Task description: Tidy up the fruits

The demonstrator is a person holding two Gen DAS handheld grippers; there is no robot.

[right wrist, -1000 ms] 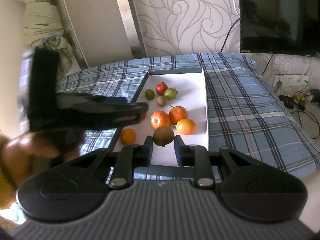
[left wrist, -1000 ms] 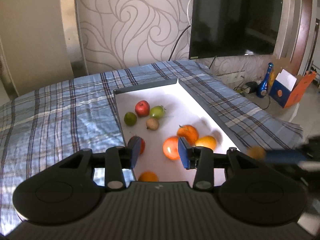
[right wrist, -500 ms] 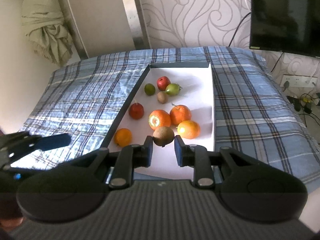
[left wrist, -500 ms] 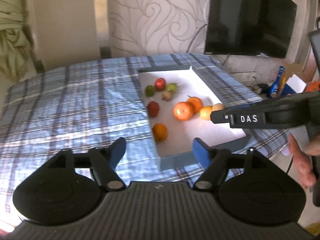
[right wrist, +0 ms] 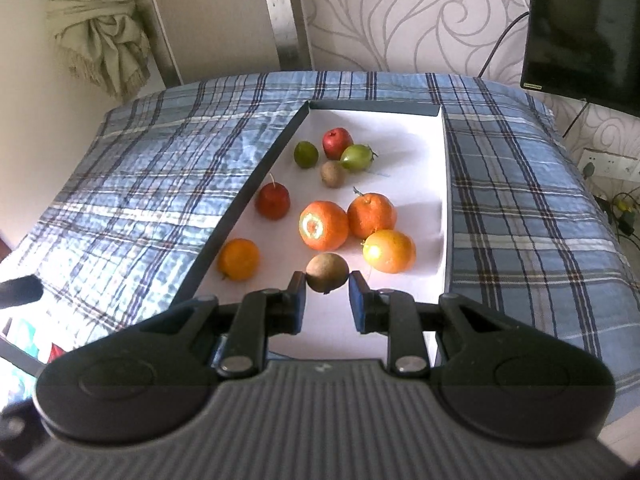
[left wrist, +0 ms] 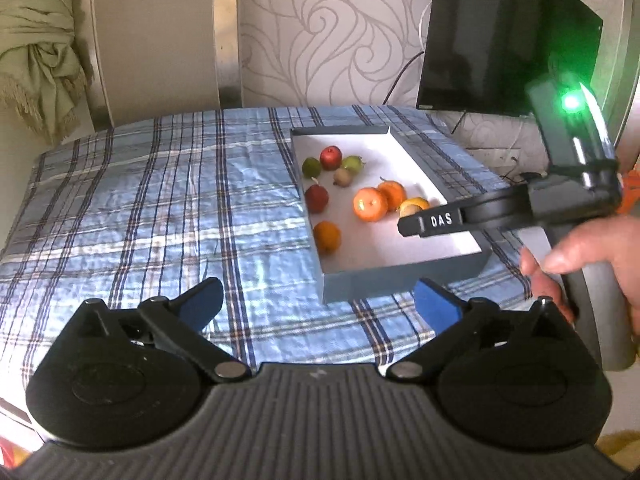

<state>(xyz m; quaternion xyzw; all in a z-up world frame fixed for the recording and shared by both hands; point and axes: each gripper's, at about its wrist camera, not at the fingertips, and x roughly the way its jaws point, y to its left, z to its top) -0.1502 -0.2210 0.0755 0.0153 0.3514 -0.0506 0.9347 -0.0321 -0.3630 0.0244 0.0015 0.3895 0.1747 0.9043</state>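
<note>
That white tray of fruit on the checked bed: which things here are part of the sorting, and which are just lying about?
Part of the job: shallow white tray; round brown kiwi gripped in the right tongs; orange citrus fruits; red apples.

Lying about: black television; beige bundled cloth.

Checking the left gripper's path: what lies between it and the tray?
Only bare plaid cloth lies between the open left gripper and the tray's near wall, as the left wrist view shows.

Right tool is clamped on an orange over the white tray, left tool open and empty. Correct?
Not quite. The right tool is clamped on a small brown kiwi-like fruit, not an orange, as the right wrist view shows. The rest holds: it is over the shallow white tray, and the left tool is open and empty.
</note>
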